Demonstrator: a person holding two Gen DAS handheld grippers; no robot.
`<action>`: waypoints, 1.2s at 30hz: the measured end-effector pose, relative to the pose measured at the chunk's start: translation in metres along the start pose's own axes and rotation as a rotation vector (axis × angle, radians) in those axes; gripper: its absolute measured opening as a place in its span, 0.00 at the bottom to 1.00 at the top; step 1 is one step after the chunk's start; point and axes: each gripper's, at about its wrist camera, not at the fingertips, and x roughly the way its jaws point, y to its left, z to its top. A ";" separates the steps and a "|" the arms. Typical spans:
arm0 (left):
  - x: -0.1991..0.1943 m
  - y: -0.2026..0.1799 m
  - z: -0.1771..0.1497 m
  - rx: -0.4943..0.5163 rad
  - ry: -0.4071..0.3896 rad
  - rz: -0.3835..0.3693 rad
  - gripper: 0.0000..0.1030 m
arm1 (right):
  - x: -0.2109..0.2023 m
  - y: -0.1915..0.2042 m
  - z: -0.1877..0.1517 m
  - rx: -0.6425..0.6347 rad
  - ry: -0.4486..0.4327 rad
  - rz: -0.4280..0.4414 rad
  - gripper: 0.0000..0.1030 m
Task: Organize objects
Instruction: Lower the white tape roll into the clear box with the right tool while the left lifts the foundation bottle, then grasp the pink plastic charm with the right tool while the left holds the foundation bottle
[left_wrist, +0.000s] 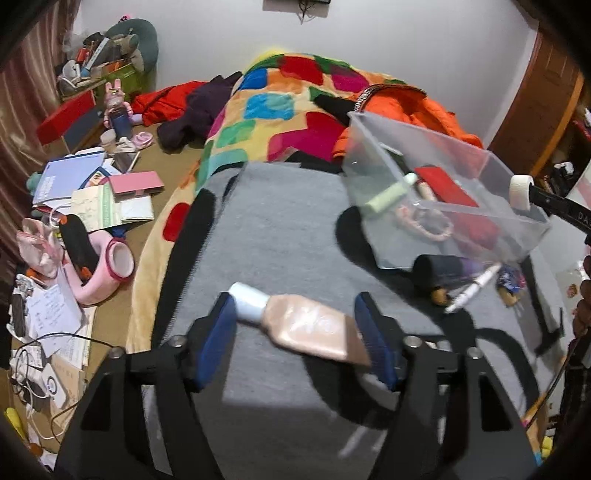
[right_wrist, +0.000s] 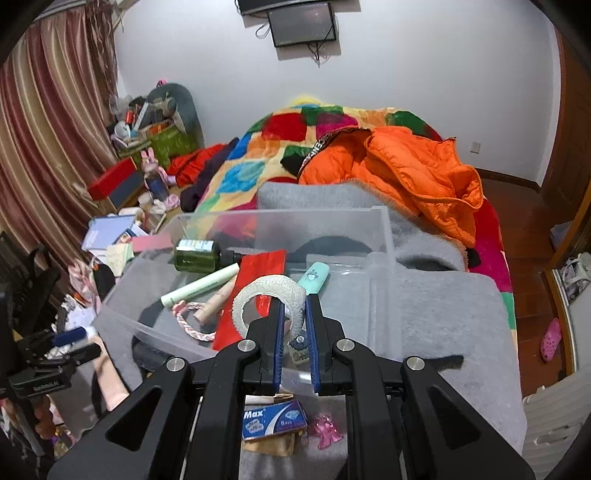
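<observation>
- Clear bin (right_wrist: 384, 236) part-filled – green bottle (right_wrist: 195, 254), red packet (right_wrist: 258, 273) inside.
- Right claw (right_wrist: 294, 306) clenched on tape roll (right_wrist: 266, 291) over bin.
- Left claw (left_wrist: 295, 328) spread around beige tube (left_wrist: 306, 325) – grip unclear.
- Left out: marker (left_wrist: 472, 286), blue box (right_wrist: 273, 419).

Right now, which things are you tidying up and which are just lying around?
Part of the job:
clear bin
tape roll in right gripper
beige tube between left gripper jaws
white pen
blue box

Just lying around:
orange jacket
quilt
books
bunny toy
</observation>
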 end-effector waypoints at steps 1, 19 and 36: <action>0.002 0.001 0.000 -0.001 0.005 -0.005 0.66 | 0.003 0.002 0.000 -0.005 0.007 -0.003 0.10; 0.029 -0.017 0.015 -0.024 0.092 -0.072 0.67 | -0.017 -0.005 -0.017 -0.004 -0.001 0.013 0.46; 0.021 -0.048 0.001 0.137 0.055 -0.019 0.39 | -0.036 -0.020 -0.082 -0.102 0.054 -0.055 0.50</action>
